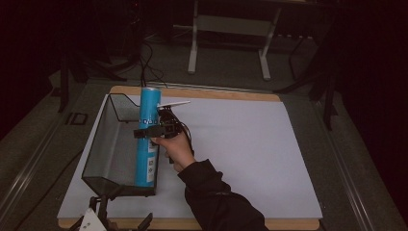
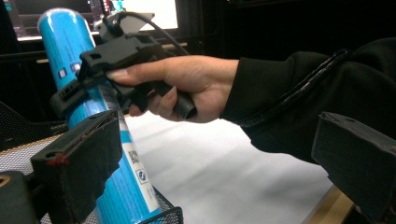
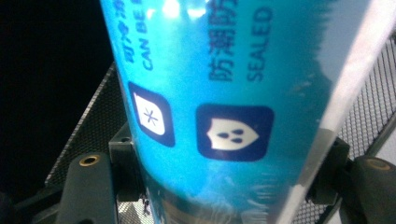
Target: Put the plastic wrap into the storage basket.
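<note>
The right claw pinches a tall blue cylindrical canister at mid-height, standing upright inside a black wire-mesh basket near the tabletop's left edge. The left claw sits spread, gripping nothing, at the near-left corner.

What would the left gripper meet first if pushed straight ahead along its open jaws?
Probably the person's right hand and black sleeve, between the jaws; the blue canister stands left of that line. Depth is unclear.
</note>
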A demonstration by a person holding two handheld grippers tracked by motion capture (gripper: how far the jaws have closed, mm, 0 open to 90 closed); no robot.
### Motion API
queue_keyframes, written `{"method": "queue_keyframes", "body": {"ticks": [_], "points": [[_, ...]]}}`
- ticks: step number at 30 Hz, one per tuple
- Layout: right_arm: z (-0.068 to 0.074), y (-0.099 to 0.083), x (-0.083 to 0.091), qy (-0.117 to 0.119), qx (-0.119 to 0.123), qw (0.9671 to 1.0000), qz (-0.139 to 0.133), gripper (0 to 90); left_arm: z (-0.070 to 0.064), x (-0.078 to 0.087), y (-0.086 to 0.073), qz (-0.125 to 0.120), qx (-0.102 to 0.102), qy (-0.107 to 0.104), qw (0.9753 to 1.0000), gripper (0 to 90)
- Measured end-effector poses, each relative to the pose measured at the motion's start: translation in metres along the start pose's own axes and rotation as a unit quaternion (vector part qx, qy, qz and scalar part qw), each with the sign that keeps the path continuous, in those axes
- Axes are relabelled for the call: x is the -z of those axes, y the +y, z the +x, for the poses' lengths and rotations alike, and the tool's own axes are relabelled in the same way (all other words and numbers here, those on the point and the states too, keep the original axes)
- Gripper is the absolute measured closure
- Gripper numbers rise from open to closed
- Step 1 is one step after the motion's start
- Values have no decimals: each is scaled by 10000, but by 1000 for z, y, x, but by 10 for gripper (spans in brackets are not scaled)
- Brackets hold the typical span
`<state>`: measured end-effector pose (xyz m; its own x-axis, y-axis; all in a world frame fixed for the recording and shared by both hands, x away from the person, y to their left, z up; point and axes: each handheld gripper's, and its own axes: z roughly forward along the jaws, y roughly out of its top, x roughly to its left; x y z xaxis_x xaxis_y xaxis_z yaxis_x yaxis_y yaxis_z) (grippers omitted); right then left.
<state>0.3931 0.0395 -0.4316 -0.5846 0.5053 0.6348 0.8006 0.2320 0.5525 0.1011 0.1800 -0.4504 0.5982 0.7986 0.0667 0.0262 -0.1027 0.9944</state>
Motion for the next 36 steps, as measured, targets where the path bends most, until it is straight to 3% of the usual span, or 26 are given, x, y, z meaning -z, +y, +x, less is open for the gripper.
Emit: {"method": "queue_keyframes", "body": {"ticks": [4, 9, 14, 20, 26, 29, 31, 36], "points": [[-5, 0, -7, -107, -249, 9996, 26, 317, 0, 0, 0, 9, -5, 0, 10000, 21], [-7, 2, -19, -299, -378, 9988, -48, 317, 0, 0, 0, 16, -17, -15, 10000, 21], [-10, 0, -37, -474, -484, 9969, -403, 317, 0, 0, 0, 8, -12, -39, 10000, 21], [-13, -6, -51, -816, -715, 9907, -819, 316, 0, 1, -1, 1, -11, -59, 10000, 21], [-17, -7, -57, -1004, -915, 9869, -869, 315, 0, 2, 0, -8, -6, -79, 10000, 21], [-20, -5, -58, -986, -1007, 9868, -800, 315, 0, 2, 0, -7, -10, -79, 10000, 21], [-24, -5, -61, -1026, -1154, 9850, -775, 315, 0, 1, -1, 8, -18, -78, 10000, 21], [-24, -8, -65, -1144, -1075, 9847, -762, 311, 0, 1, -1, 11, -6, -84, 10000, 21]]}}
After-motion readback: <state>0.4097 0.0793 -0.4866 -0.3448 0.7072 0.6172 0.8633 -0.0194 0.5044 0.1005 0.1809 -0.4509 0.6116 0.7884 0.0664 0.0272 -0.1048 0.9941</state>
